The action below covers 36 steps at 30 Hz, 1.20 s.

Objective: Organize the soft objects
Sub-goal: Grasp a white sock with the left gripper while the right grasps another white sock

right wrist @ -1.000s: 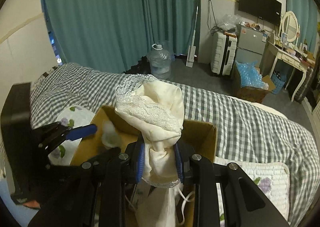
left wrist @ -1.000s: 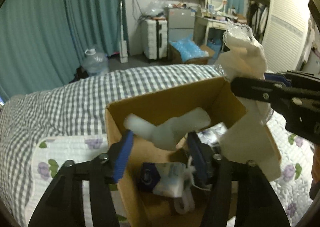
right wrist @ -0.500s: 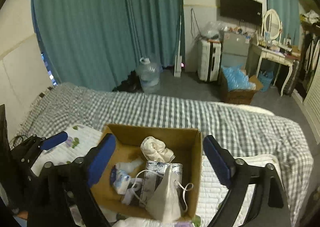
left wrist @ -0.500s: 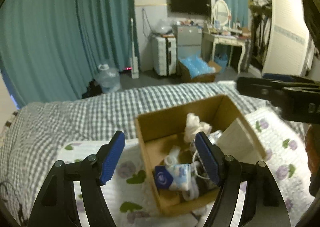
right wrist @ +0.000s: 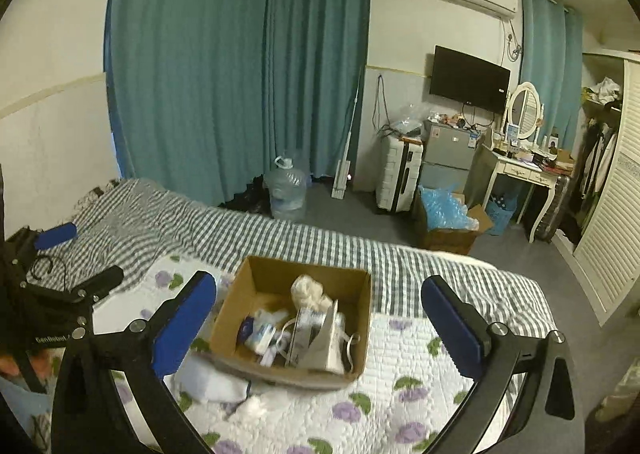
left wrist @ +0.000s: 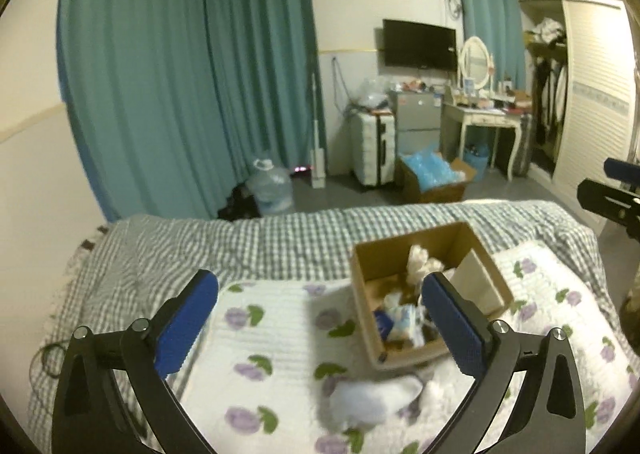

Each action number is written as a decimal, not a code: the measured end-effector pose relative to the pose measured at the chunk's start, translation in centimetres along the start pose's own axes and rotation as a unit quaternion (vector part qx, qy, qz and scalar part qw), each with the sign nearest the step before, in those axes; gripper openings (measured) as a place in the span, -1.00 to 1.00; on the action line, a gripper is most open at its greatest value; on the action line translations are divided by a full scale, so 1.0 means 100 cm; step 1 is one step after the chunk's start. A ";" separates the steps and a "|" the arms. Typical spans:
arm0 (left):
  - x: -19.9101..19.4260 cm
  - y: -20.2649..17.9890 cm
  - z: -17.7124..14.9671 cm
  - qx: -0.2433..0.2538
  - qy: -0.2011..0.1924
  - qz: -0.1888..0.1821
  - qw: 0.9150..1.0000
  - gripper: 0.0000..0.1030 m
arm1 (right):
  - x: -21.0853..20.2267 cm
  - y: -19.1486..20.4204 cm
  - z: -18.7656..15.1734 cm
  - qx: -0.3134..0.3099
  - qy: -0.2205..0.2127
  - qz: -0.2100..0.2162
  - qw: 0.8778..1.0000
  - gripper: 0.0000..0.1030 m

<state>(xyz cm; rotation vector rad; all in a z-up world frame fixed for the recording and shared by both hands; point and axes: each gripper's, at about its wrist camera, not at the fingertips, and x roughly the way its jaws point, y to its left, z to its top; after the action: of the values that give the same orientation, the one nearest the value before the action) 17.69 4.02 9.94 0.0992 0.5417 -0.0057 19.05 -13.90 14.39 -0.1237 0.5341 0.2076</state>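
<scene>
An open cardboard box (left wrist: 394,250) (right wrist: 280,368) sits on a white quilt with purple flowers (left wrist: 276,338) (right wrist: 404,354) on the bed. Inside lie a cream lace cloth (left wrist: 420,258) (right wrist: 308,290), white soft pieces and blue-and-white packets (right wrist: 256,328). More white soft pieces (left wrist: 368,402) (right wrist: 212,378) lie on the quilt in front of the box. My left gripper (left wrist: 319,281) hovers above and short of the box, jaws opening, nothing between them. My right gripper (right wrist: 319,282) does the same, empty, and shows at the right edge (left wrist: 612,190) of the left wrist view.
A grey checked blanket (left wrist: 180,246) covers the far half of the bed, with a black cable (left wrist: 52,358) at its left edge. Beyond the bed stand a water jug (left wrist: 270,186), a white suitcase (left wrist: 374,150), a floor box of blue bags (left wrist: 434,178) and a dressing table (left wrist: 484,122).
Both grippers let go of their cloth pieces, which now lie in the box. Both opened wide and drew back and up, so the box looks smaller and farther.
</scene>
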 end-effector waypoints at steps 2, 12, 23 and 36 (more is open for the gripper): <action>-0.004 0.003 -0.014 0.002 0.004 -0.003 1.000 1.00 | -0.001 0.008 -0.015 -0.004 0.013 0.005 1.000 1.00; 0.064 -0.005 -0.103 -0.031 0.112 -0.020 0.993 1.00 | 0.102 0.051 -0.132 -0.020 0.152 0.063 0.986 0.99; 0.126 -0.007 -0.160 -0.013 0.177 -0.024 0.984 1.00 | 0.203 0.068 -0.224 -0.037 0.267 0.124 0.955 0.47; 0.145 -0.016 -0.175 -0.034 0.210 -0.068 0.975 1.00 | 0.186 0.049 -0.225 0.002 0.221 0.116 0.968 -0.21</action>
<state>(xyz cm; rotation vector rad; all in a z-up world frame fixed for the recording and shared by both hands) 21.10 4.44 -12.60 -0.0053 0.9709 -0.1017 22.54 -9.87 -14.75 -0.1042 0.9962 0.4112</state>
